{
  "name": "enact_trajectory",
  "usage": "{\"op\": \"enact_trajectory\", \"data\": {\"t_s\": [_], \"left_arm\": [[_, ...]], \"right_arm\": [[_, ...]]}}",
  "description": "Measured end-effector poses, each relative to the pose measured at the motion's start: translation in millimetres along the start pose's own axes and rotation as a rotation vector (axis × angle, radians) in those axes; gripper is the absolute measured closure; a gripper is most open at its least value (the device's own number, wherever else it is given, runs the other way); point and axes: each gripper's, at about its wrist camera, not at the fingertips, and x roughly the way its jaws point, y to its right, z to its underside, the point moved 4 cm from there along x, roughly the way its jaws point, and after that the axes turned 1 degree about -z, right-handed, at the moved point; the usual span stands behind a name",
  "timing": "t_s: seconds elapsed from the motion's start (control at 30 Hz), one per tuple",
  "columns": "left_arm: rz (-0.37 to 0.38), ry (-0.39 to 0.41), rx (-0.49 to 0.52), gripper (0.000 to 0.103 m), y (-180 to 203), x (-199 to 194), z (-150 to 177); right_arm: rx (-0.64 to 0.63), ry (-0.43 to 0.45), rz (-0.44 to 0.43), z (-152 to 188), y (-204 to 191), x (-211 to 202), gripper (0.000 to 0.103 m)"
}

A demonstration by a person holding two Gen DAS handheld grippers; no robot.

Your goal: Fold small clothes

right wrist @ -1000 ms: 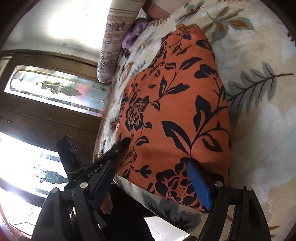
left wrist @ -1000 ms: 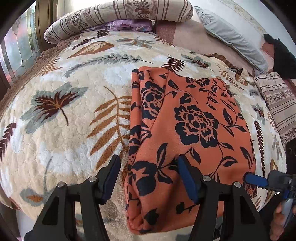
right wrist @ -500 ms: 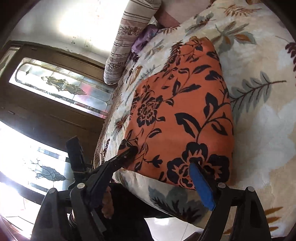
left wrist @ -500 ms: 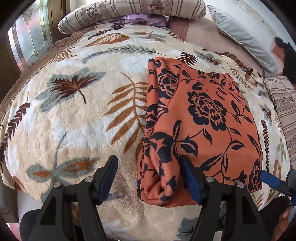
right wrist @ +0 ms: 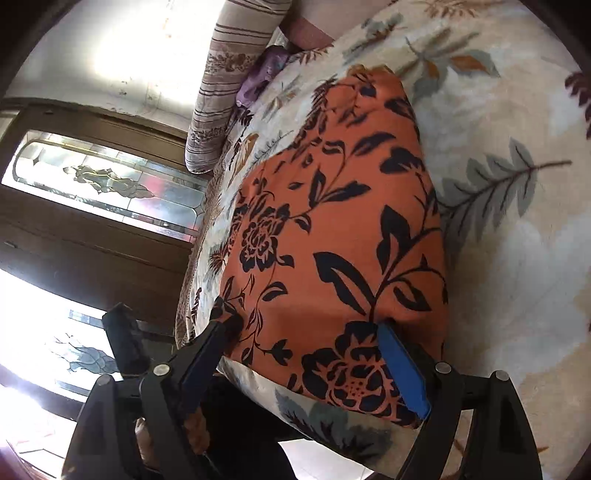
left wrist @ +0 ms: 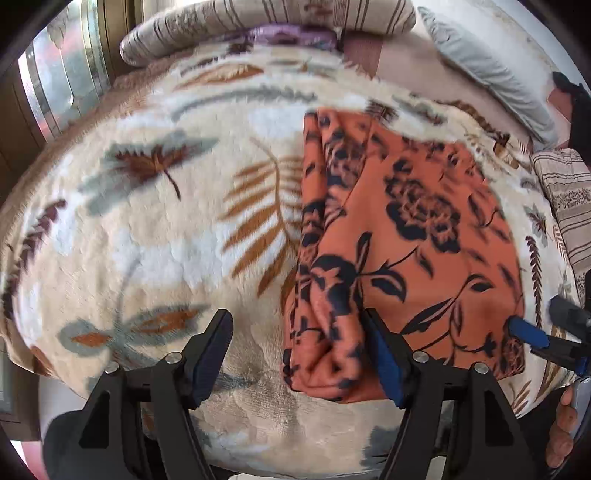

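The orange flowered cloth lies folded on the near right of the leaf-print blanket, and both the left gripper and right gripper hover wide open at its near edge, apparently ready to pinch the next fold.

We count one orange floral garment folded on one leaf-patterned blanket. We see two grippers: one left gripper and one right gripper, each with two fingers spread apart. We count two striped bolsters, one at the head of the bed and one at the right edge. We find one grey pillow and one purple cloth.
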Motion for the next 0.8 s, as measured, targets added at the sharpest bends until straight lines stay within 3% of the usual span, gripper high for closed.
{"op": "enact_trajectory", "data": {"t_s": [0.07, 0.2, 0.27, 0.33, 0.47, 0.6, 0.7, 0.8], "left_arm": [[0.023, 0.01, -0.029, 0.025, -5.9, -1.9, 1.1], [-0.009, 0.068, -0.015, 0.026, -3.4, -19.6, -2.6], [-0.04, 0.045, 0.019, 0.025, -3.2, -11.1, 0.4], [-0.014, 0.018, -0.002, 0.022, -8.4, 0.5, 3.9], [-0.052, 0.051, 0.005, 0.023, -10.0, -19.1, -1.3], [-0.069, 0.168, 0.037, 0.023, 2.6, -49.2, -18.5], [-0.054, 0.214, 0.095, 0.023, 25.5, -53.7, -32.4], [-0.078, 0.206, 0.179, 0.023, 46.1, -36.5, -41.5]], "right_arm": [[-0.015, 0.0, 0.01, 0.0, -6.5, -4.3, 0.017], [-0.065, 0.024, -0.031, -4.5, -27.4, -11.8, 0.017], [-0.056, -0.009, -0.002, -1.6, -19.6, -0.4, 0.017], [-0.026, -0.05, 0.002, 5.3, -6.9, 12.6, 0.017], [-0.026, 0.039, -0.03, -7.6, -11.8, -13.8, 0.017], [0.06, 0.139, 0.018, -37.6, 17.4, -38.6, 0.016], [0.13, 0.08, 0.057, -49.5, 50.5, -23.8, 0.016], [0.155, 0.054, 0.033, -50.1, 57.8, -12.0, 0.016]]}}
